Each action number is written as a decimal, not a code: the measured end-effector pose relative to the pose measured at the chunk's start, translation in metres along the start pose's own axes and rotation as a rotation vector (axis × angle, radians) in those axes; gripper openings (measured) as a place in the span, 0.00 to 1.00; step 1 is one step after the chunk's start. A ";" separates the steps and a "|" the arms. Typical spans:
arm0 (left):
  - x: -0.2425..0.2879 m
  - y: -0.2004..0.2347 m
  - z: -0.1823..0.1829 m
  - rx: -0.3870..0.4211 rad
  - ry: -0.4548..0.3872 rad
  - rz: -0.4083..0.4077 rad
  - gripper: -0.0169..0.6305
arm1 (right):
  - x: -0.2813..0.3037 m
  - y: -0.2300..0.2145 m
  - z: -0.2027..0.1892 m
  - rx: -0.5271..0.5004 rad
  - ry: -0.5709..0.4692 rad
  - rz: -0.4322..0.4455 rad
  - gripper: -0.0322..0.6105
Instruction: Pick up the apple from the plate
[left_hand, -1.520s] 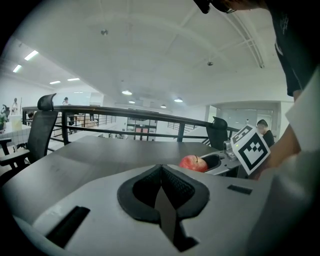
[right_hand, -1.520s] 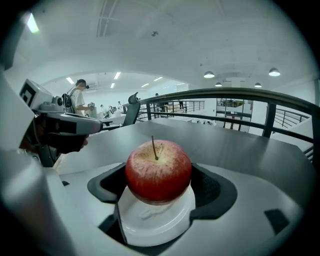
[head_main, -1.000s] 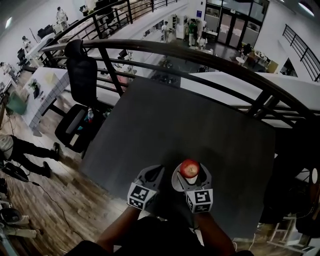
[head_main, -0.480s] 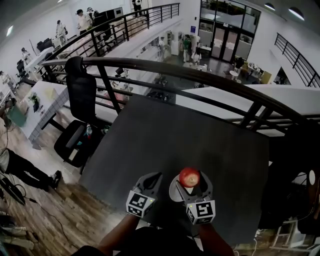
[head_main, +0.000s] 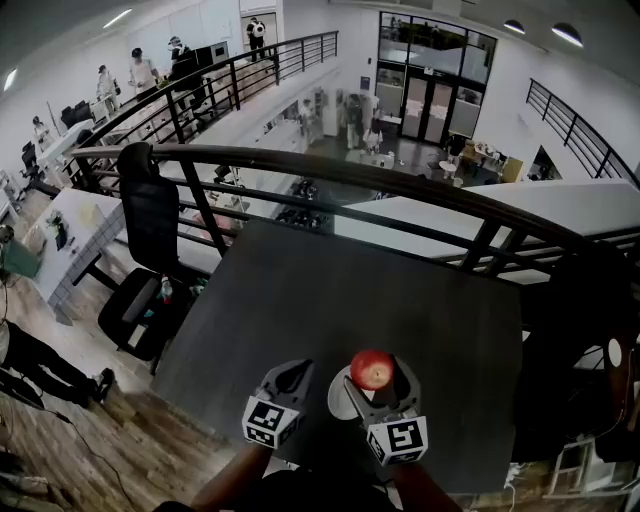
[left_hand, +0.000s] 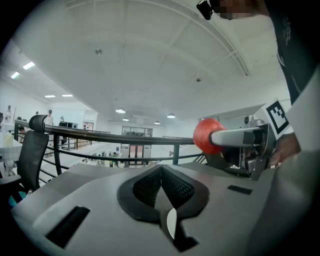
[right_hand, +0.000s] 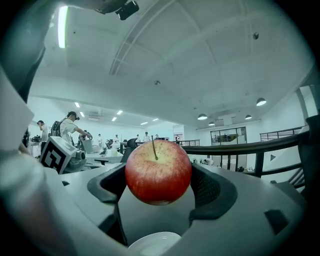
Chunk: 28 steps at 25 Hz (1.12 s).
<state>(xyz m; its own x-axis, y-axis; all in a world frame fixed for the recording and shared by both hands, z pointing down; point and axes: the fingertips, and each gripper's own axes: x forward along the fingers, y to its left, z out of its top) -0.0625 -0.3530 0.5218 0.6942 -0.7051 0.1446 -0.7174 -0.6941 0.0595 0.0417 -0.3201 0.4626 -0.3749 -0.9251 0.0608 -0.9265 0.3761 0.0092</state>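
A red apple (head_main: 373, 369) with a yellowish top and a stem (right_hand: 158, 172) hangs in the air between the jaws of my right gripper (head_main: 376, 378), which is shut on it. Below the apple lies a white plate (head_main: 338, 400), its rim showing at the bottom of the right gripper view (right_hand: 152, 244). My left gripper (head_main: 287, 378) is shut with nothing in it (left_hand: 161, 182), just left of the plate. From the left gripper view the apple (left_hand: 206, 135) shows at the right, held by the other gripper.
The dark grey table (head_main: 350, 300) carries the plate near its front edge. A black railing (head_main: 400, 190) runs behind the table. A black office chair (head_main: 150, 230) stands to the left over a wooden floor (head_main: 90, 430). People stand far off.
The apple has risen off the plate in my right gripper. Both grippers sit lower in the head view as the head tilted up.
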 end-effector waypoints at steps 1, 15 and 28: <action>0.001 0.000 0.001 0.000 -0.001 -0.001 0.06 | 0.000 0.000 0.002 -0.002 -0.002 -0.003 0.67; 0.007 -0.007 0.000 0.002 -0.007 -0.008 0.06 | -0.002 -0.005 0.005 -0.023 -0.025 -0.024 0.67; 0.011 -0.012 -0.002 -0.004 -0.006 -0.012 0.06 | -0.001 -0.008 -0.002 -0.046 -0.012 -0.012 0.67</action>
<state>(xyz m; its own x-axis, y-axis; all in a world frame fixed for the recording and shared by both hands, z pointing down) -0.0457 -0.3520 0.5248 0.7032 -0.6975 0.1382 -0.7092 -0.7020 0.0656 0.0498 -0.3223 0.4641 -0.3644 -0.9300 0.0488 -0.9286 0.3668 0.0558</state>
